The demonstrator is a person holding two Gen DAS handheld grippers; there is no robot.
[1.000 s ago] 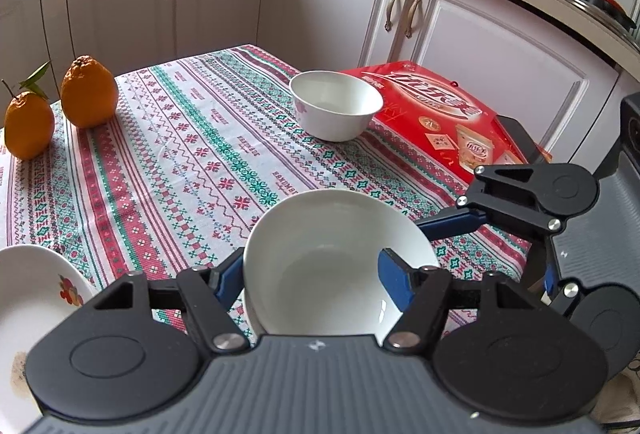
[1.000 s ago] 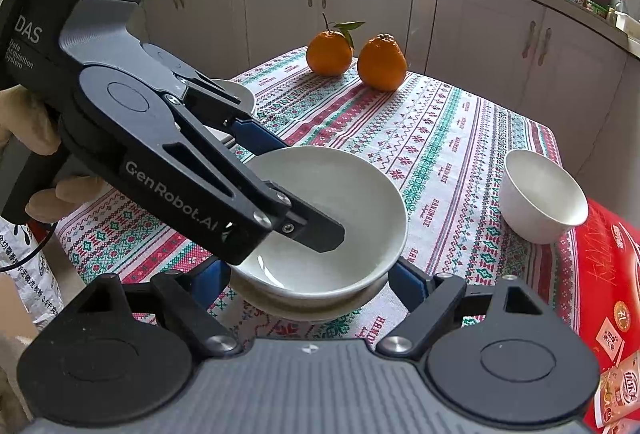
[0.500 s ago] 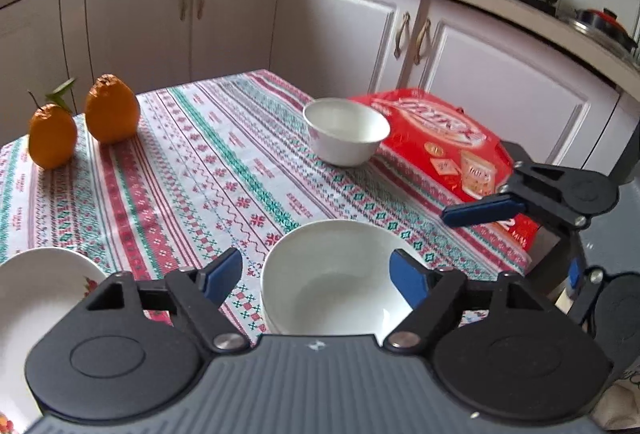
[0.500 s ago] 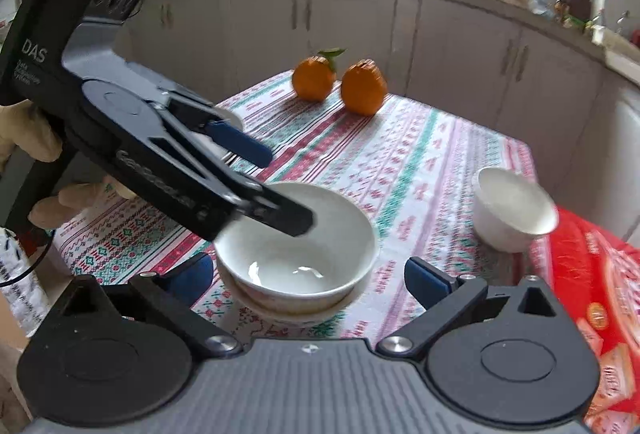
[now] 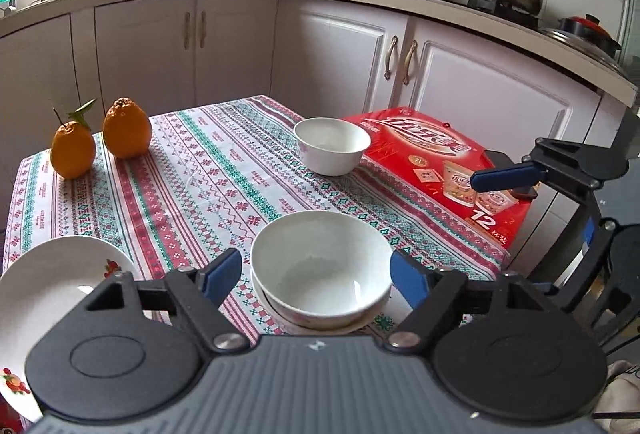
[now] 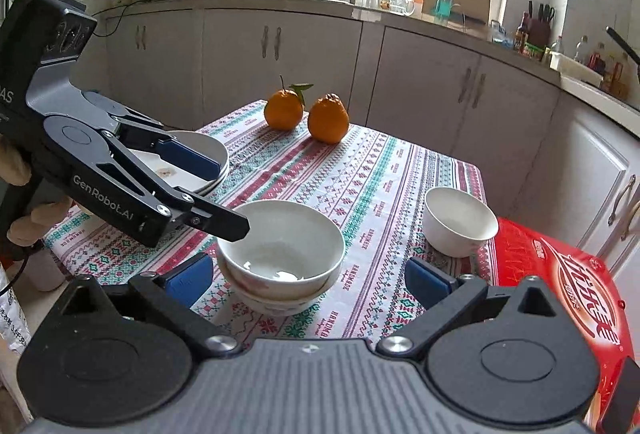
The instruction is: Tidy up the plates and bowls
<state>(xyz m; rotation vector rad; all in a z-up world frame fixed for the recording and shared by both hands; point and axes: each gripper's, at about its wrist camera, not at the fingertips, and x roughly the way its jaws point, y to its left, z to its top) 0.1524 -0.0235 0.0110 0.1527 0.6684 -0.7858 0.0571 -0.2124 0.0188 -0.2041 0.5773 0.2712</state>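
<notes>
1. The left gripper point(image 5: 316, 274) hangs over the near edge of the table point(image 5: 192, 190); its jaws have just been opening and now stand apart on either side of the stacked bowls point(image 5: 322, 276), pads clear of the rim.
2. The right gripper point(image 6: 308, 278) has just spread wide, with the same stacked bowls between its fingers, untouched.
3. The stacked bowls, one nested inside another, sit near the table's near edge.
4. A single small bowl point(image 5: 332, 145) stands at the table's right edge, touching a red box point(image 5: 436, 162).
5. Stacked plates point(image 6: 200, 162) rest at the left edge.
6. Two oranges point(image 6: 306, 112) sit at the far edge.
</notes>
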